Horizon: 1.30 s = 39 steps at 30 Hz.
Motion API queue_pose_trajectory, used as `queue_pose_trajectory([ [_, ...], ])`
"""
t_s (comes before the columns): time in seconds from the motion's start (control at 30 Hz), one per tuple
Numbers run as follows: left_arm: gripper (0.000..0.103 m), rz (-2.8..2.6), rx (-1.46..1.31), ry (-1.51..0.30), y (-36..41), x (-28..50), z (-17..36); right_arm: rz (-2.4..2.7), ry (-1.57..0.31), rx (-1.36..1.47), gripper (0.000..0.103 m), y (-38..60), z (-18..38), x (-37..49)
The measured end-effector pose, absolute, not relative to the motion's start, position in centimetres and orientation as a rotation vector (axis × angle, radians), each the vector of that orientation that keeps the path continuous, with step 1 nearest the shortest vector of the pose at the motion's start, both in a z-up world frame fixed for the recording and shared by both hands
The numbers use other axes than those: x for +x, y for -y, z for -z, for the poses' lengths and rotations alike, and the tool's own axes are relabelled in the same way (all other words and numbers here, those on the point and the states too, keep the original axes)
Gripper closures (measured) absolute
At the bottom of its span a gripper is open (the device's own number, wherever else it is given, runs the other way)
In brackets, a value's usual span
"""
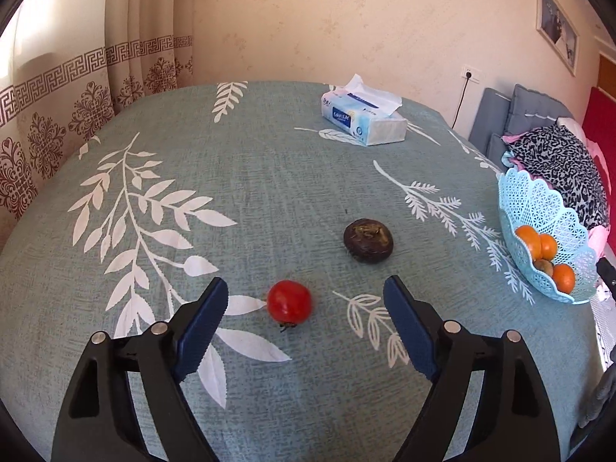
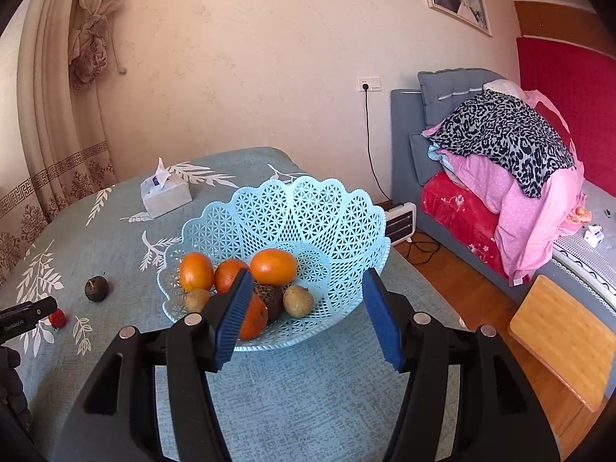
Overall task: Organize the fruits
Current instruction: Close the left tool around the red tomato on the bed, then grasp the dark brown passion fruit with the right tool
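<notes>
A small red tomato lies on the teal tablecloth, just ahead of my left gripper, whose blue pads stand open with nothing between them. A dark brown round fruit sits a little farther off. The light blue lattice basket holds several oranges, two brownish kiwis and a dark fruit. My right gripper hovers open at the basket's near rim, empty. In the right wrist view the left gripper's tip shows beside the tomato.
A tissue box stands at the far side of the table. The basket sits near the table's right edge. Beyond it are a bed with piled bedding, a small heater on the floor and a wooden stool.
</notes>
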<state>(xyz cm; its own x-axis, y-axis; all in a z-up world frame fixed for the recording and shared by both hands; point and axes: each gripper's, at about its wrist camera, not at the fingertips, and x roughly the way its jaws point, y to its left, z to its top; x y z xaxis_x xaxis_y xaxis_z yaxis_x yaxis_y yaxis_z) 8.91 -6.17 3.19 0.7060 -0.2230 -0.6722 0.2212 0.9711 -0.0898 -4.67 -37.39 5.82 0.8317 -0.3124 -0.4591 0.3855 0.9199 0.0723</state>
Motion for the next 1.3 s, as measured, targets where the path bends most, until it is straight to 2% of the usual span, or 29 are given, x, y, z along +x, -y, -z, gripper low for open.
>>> queue_pose_trajectory([
  [0.1,0.034,0.242,-0.026,-0.788,5.7,9.7,-2.1,0.365,-0.458,0.148,0.042,36.8,-5.9,-4.6],
  [0.23,0.056,0.249,-0.081,-0.851,5.0,10.6,-0.9,0.347,-0.45,0.125,0.042,35.8,-6.3,-4.6],
  [0.37,0.075,0.252,-0.113,-0.854,4.5,10.6,-0.9,0.318,-0.445,0.098,0.042,34.5,-6.6,-4.5],
  [0.7,0.075,0.153,-0.089,-0.737,3.7,9.2,-2.4,0.162,-0.486,0.049,0.042,30.1,-7.0,-1.8],
  [0.97,0.075,0.086,-0.089,-0.662,2.7,8.3,-3.2,-0.09,-0.65,0.005,0.042,23.8,-5.5,5.2],
  [1.3,0.075,0.036,-0.147,-0.66,1.4,8.2,-3.0,-0.215,-0.798,-0.031,0.042,18.3,-2.9,12.7],
])
